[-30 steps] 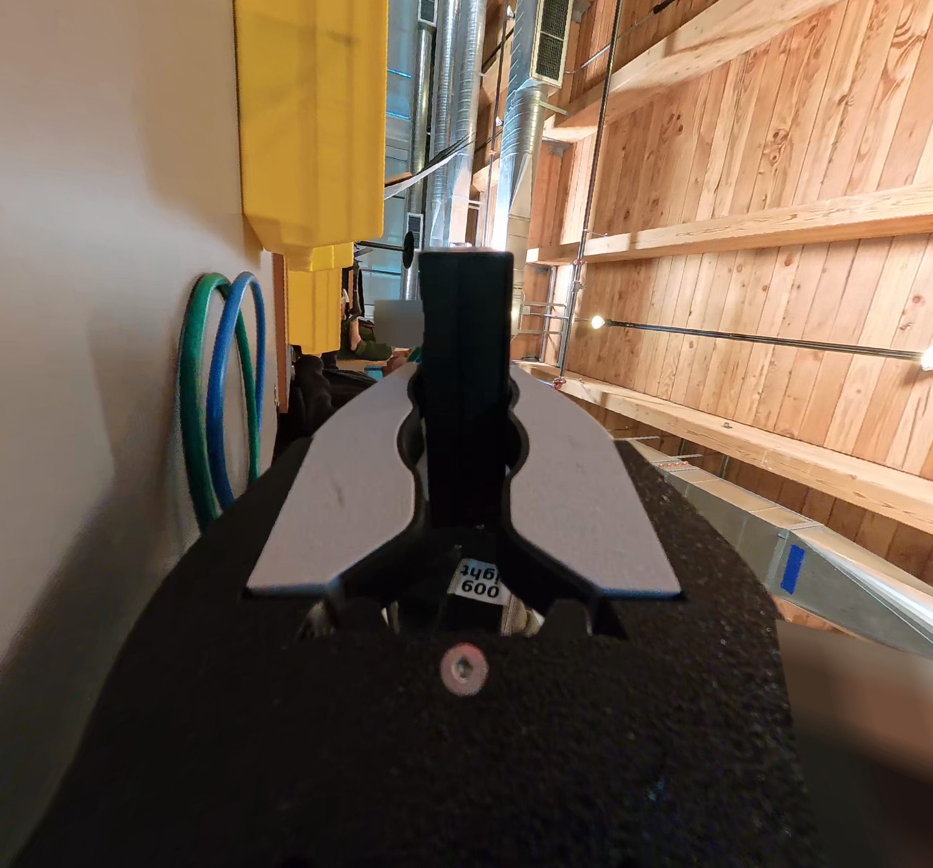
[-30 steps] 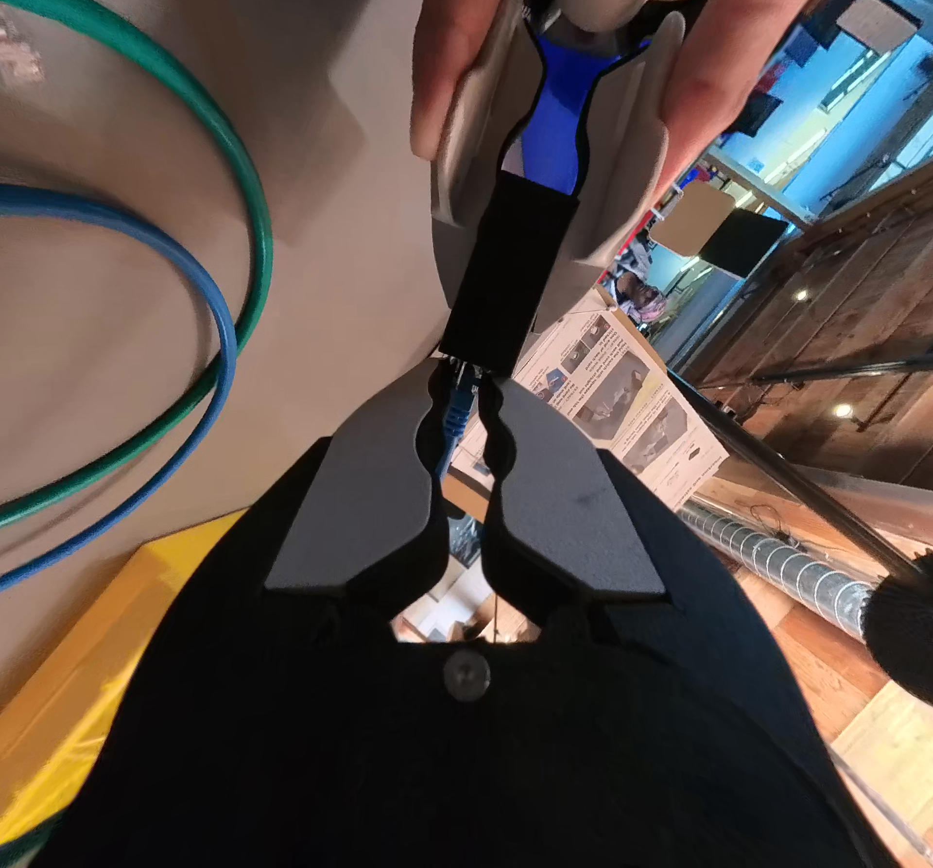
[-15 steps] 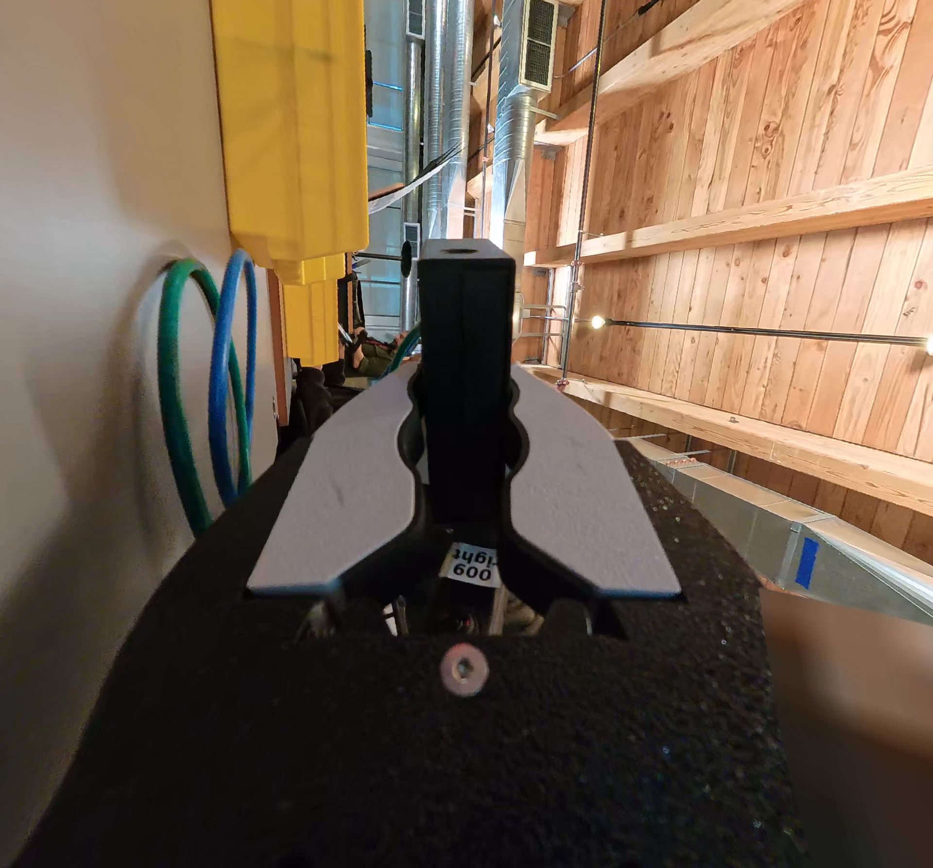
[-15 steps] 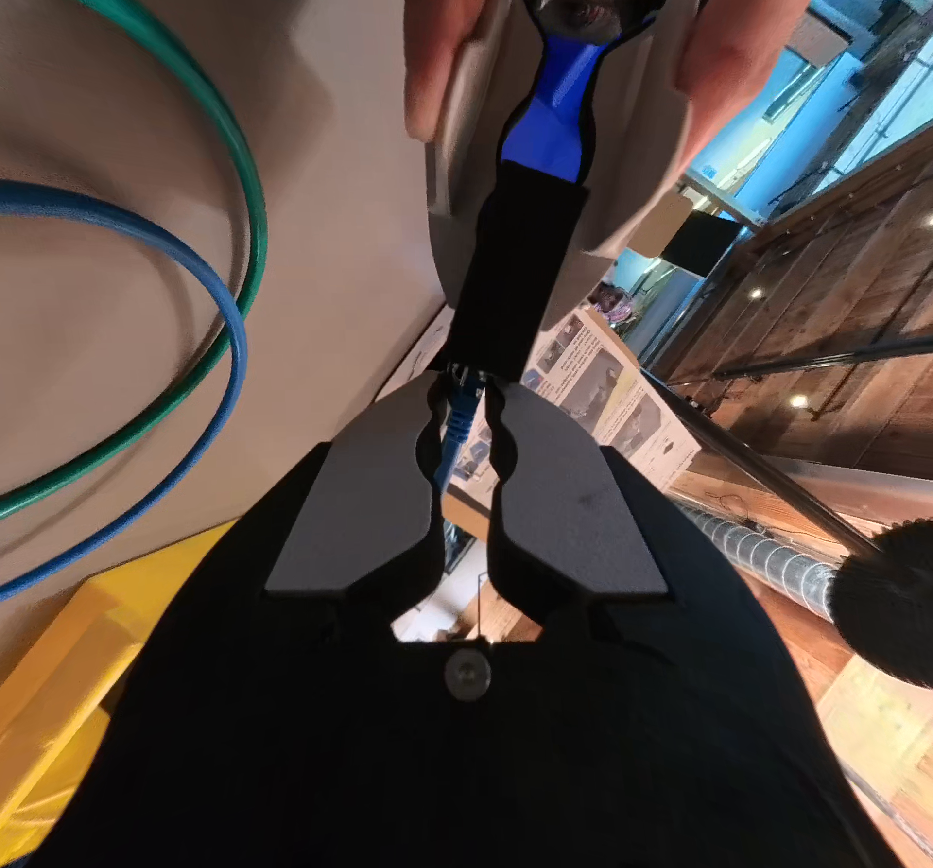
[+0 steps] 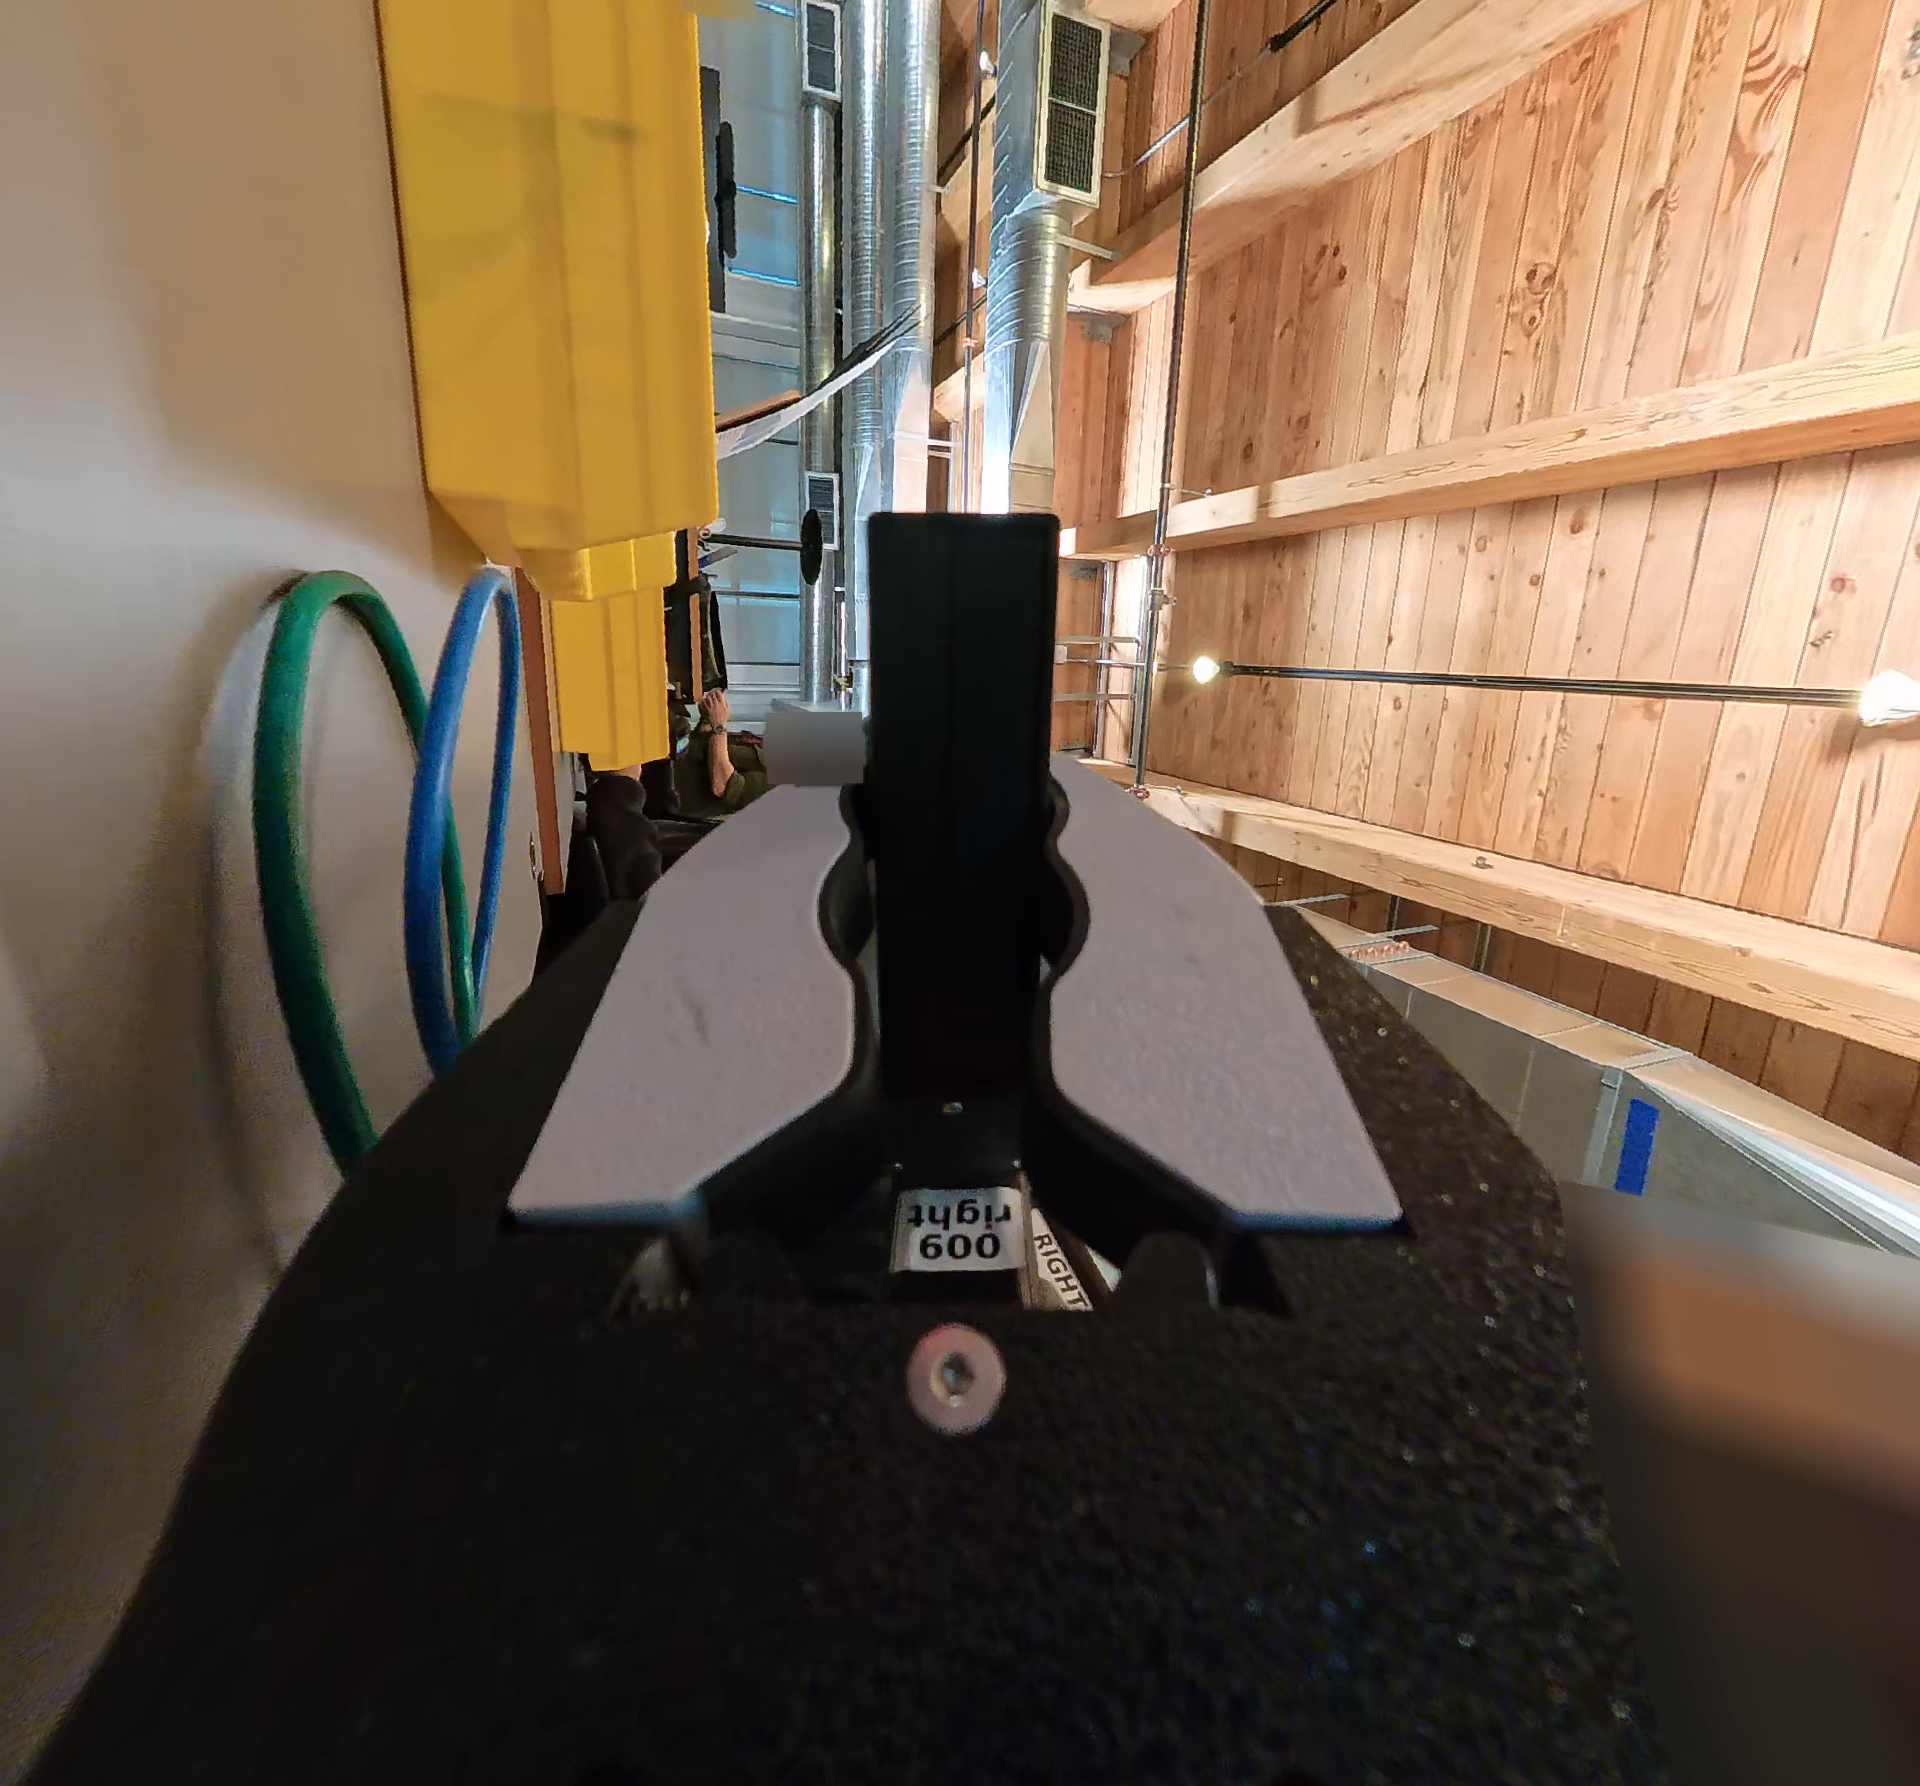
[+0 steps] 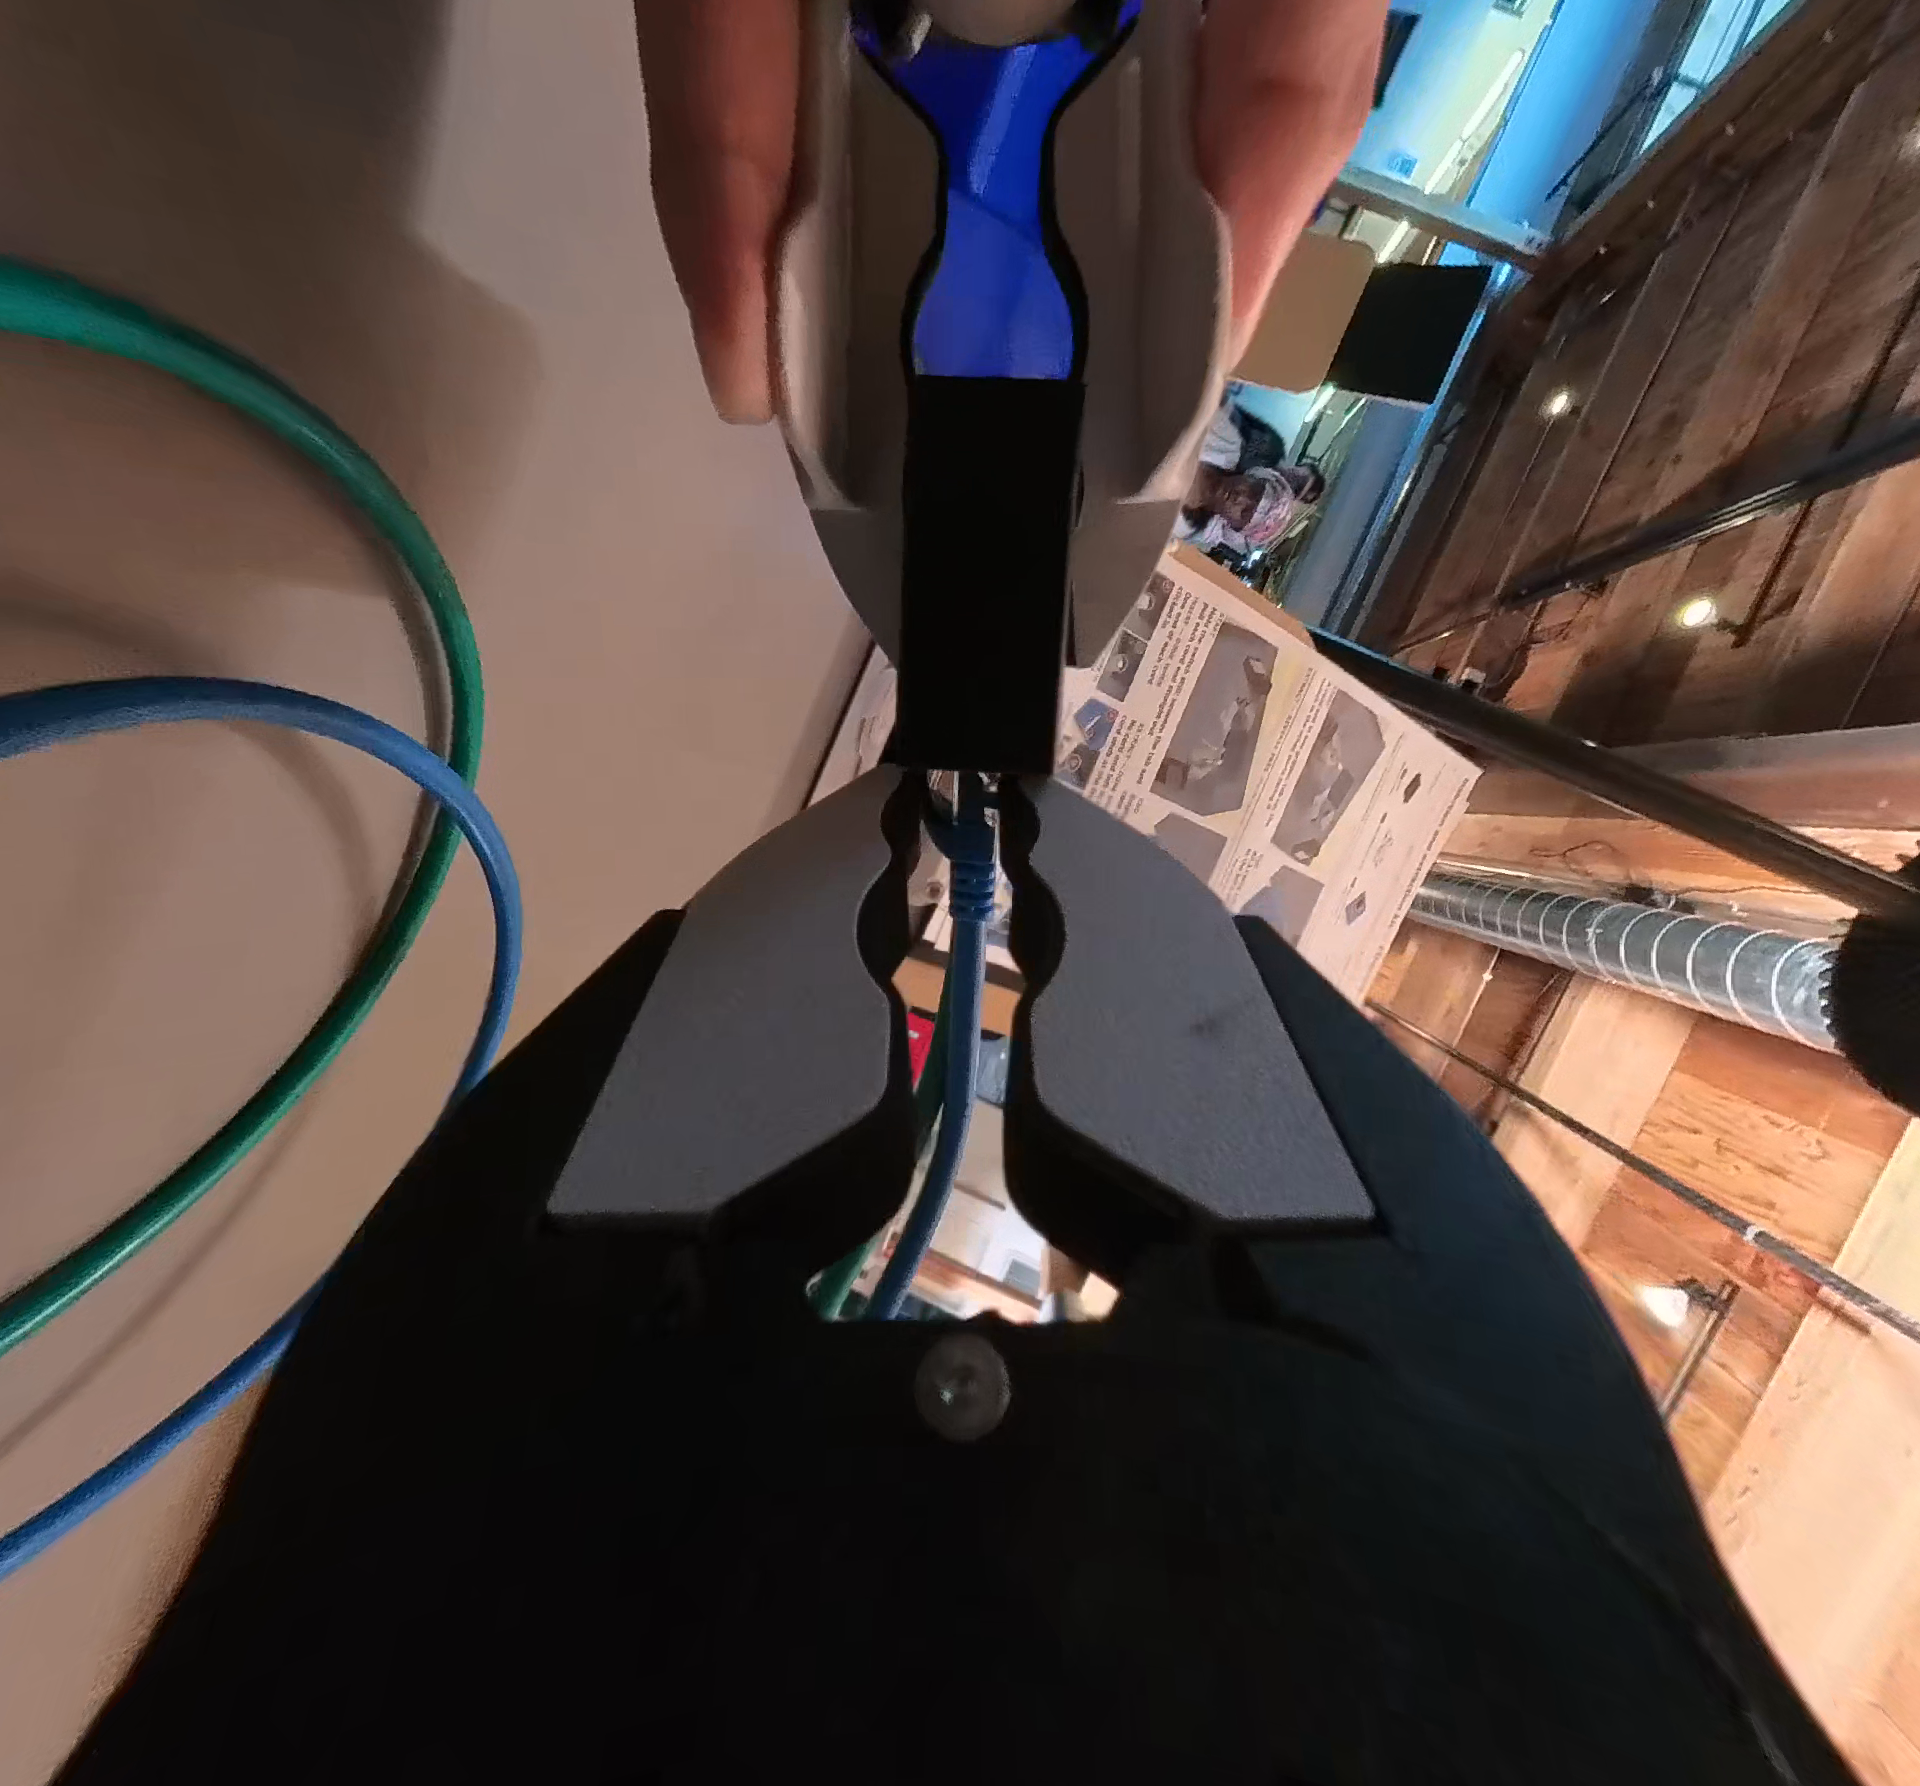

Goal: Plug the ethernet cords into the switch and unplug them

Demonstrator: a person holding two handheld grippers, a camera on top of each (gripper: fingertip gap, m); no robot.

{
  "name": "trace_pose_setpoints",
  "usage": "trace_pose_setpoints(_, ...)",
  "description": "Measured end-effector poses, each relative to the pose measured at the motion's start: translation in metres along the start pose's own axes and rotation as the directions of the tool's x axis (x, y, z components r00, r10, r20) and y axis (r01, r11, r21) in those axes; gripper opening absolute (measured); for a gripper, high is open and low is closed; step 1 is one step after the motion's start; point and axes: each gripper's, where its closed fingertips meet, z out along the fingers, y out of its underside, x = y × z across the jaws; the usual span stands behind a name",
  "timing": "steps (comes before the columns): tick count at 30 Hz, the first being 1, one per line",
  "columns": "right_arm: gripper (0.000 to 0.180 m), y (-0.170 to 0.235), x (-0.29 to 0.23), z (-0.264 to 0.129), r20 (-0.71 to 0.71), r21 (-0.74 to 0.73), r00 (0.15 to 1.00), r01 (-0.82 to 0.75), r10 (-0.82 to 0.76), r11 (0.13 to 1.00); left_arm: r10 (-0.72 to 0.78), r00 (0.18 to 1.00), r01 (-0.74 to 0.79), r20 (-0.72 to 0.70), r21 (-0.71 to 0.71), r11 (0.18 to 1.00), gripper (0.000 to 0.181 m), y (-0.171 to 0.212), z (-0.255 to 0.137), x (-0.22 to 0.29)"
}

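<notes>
Gripped between the left gripper [image 5: 961, 801] fingers, the black box-shaped switch [image 6: 987, 583] is being held steady; the blue ethernet plug [image 6: 961, 827], pinched by the nearly closed right gripper [image 6: 961, 806], is now being brought squarely against its port (seating cannot be told).

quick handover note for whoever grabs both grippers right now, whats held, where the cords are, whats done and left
Left gripper: shut on the black switch, holding it up.
Right gripper: closed around the blue cord at its plug, which sits at the switch's port edge; whether it is fully seated cannot be told.
Green cord loops loose on the beige table, not held.
Left: finish the blue cord's step, then handle the green one.
</notes>
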Motion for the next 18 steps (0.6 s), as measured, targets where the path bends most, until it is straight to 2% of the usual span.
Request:
trace_pose_setpoints(6, 0.014, 0.000, 0.000, 0.001, -0.005, -0.016, 1.000, 0.017, -0.017, 1.000, -0.012, 1.000, 0.012, -0.004, 0.009, 1.000, 0.027, -0.002, -0.001, -0.001)
trace_pose_setpoints(13, 0.014, -0.003, -0.014, 0.010, 0.094, -0.028, 0.991, 0.098, -0.095, 0.995, -0.071, 0.997, 0.070, 0.009, 0.066, 0.995, 0.027, -0.011, -0.007, -0.016)
trace_pose_setpoints(18, 0.014, -0.002, -0.006, 0.012, 0.094, -0.026, 0.993, 0.078, -0.076, 0.997, -0.066, 0.998, 0.066, -0.010, 0.061, 0.996, 0.027, -0.013, -0.007, -0.009)
